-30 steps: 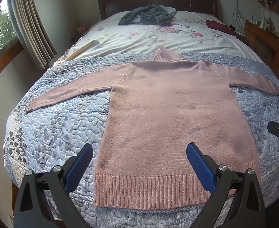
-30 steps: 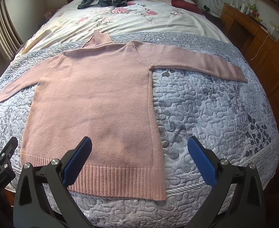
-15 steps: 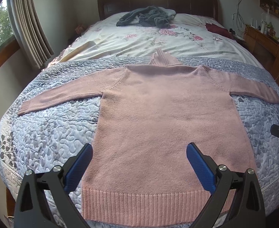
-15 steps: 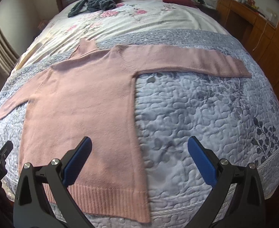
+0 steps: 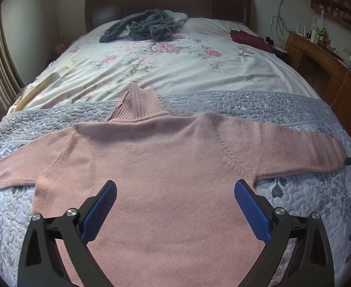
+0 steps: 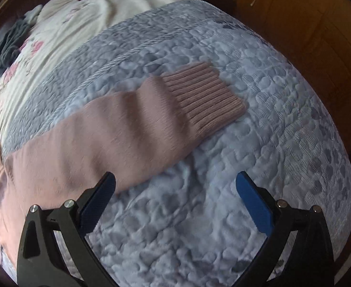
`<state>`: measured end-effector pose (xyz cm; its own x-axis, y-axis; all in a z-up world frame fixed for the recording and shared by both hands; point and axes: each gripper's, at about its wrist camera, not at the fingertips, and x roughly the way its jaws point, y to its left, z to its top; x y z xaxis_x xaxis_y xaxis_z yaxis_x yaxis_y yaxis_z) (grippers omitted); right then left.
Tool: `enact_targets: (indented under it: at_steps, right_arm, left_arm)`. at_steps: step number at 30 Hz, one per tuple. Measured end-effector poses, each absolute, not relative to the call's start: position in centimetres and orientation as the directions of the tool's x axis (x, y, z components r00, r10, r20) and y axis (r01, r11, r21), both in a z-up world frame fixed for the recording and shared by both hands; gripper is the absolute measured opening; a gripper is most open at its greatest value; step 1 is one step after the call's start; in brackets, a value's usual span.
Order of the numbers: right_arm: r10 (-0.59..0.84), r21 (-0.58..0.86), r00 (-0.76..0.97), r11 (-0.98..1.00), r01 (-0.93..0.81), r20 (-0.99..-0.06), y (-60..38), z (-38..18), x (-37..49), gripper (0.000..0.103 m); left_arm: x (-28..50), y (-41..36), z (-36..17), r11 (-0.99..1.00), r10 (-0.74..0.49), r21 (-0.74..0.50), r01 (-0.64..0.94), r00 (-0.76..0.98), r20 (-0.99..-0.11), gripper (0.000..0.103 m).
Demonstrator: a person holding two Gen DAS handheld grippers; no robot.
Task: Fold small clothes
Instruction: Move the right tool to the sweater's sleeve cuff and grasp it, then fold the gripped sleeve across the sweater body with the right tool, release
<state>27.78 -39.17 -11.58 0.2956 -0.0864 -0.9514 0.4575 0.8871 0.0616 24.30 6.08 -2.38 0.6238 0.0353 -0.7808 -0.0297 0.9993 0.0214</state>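
Whereas a second ago both grippers hung back over the ribbed hem, the left gripper [image 5: 175,189], jaws wide and empty, now hovers above the chest of the pink turtleneck sweater [image 5: 170,157], and the right gripper [image 6: 175,181], equally wide, above its ribbed right cuff [image 6: 204,95]. The fuzzy knit lies flat on a pebbly grey quilt [image 6: 259,143]; beyond are a floral sheet [image 5: 175,64] and a crumpled grey garment [image 5: 139,26].

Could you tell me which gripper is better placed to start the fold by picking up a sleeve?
Right. The right gripper is open beside the sleeve; the left gripper is over the sweater body.
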Motion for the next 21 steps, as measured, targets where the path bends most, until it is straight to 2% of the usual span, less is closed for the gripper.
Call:
enact_targets:
  at_steps: [4, 5, 8, 11, 15, 17, 21]
  right_arm:
    - [-0.008, 0.151, 0.298, 0.85, 0.505, -0.954, -42.7, -13.9, 29.6, 0.099]
    - [0.022, 0.185, 0.308, 0.84, 0.51, -0.951, -43.3, -14.3, 29.9, 0.096]
    - [0.06, 0.227, 0.312, 0.816, 0.532, -0.948, -44.4, -15.3, 30.5, 0.077]
    - [0.063, 0.238, 0.325, 0.811, 0.534, -0.944, -44.6, -15.3, 30.8, 0.072]
    - [0.069, 0.25, 0.349, 0.827, 0.504, -0.935, -44.4, -14.8, 31.2, 0.04]
    - [0.1, 0.289, 0.377, 0.824, 0.488, -0.921, -44.4, -14.6, 31.1, 0.028]
    - [0.106, 0.316, 0.429, 0.832, 0.456, -0.897, -43.3, -13.3, 30.8, 0.02]
  left_arm:
    - [26.5, 4.2, -3.2, 1.0, 0.025, 0.025, -0.008, 0.625, -0.78, 0.099]
    - [26.8, 3.9, -3.4, 1.0, 0.024, 0.029, -0.003, 0.626, -0.779, 0.099]
    - [27.5, 3.7, -4.0, 0.999, 0.041, 0.053, 0.0, 0.625, -0.779, 0.099]
    - [27.8, 4.2, -4.5, 0.998, 0.051, 0.058, -0.008, 0.615, -0.787, 0.099]
    - [27.8, 5.2, -4.9, 0.998, 0.063, 0.059, -0.027, 0.605, -0.793, 0.099]
    - [27.7, 5.8, -5.1, 0.998, 0.066, 0.059, -0.032, 0.599, -0.798, 0.099]
    - [27.5, 7.5, -5.3, 0.997, 0.078, 0.059, -0.052, 0.586, -0.807, 0.099]
